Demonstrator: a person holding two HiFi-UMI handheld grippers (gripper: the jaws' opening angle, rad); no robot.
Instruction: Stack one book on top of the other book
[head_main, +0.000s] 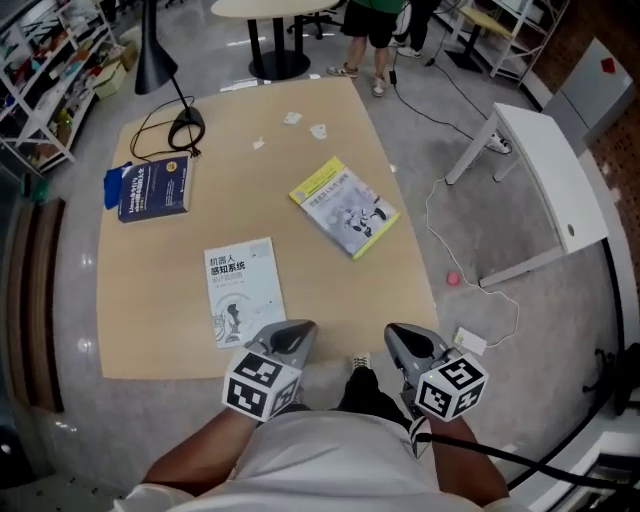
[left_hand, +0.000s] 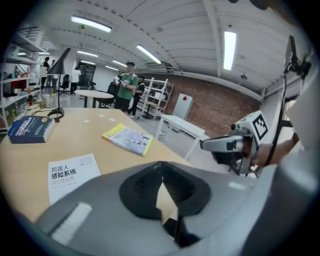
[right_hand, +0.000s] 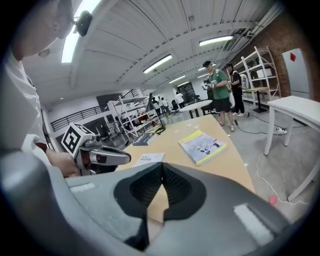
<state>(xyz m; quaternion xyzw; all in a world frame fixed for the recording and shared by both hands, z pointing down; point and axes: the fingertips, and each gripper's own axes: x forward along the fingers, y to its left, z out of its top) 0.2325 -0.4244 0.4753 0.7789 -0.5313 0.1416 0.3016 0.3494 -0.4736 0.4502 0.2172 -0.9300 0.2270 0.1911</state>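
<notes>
The white wire shelving rack at the upper left held assorted items too small to identify. Three books lay flat, cover up and well apart on the light wooden bench; none was stacked on another.

- The thick dark blue book lay near the left edge of the bench, just beside the black lamp base with looped cable.
- The thin yellow-edged book with an illustrated grey cover lay right of centre, turned diagonally.
- The thin white booklet with dark Chinese title lettering lay nearest the operator.

The left gripper was at the near bench edge, just beside the white booklet. Its jaws were pressed together with nothing between them. The right gripper was also at the near edge, apart from every book, with its jaws likewise closed on nothing.
</notes>
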